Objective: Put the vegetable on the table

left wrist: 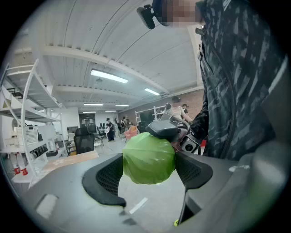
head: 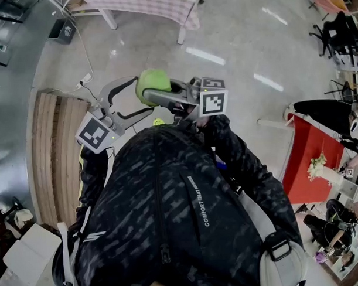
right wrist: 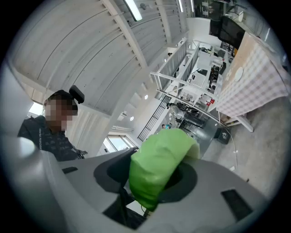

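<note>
Plainly, the round green cabbage (head: pixel 153 80) hangs in mid-air above the glossy grey floor (head: pixel 234 32), clamped by the fingers of the right gripper (right wrist: pixel 153 176). The left gripper (left wrist: pixel 149 172) holds its fingers spread wide beside it, not gripping.

Vegetable (head: pixel 153 80) in right tool (head: pixel 149 92); left tool (head: pixel 139 97) at its left; table (head: pixel 145 6) beyond.

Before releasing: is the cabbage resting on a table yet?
No, the right gripper holds the cabbage in the air above the floor.
</note>
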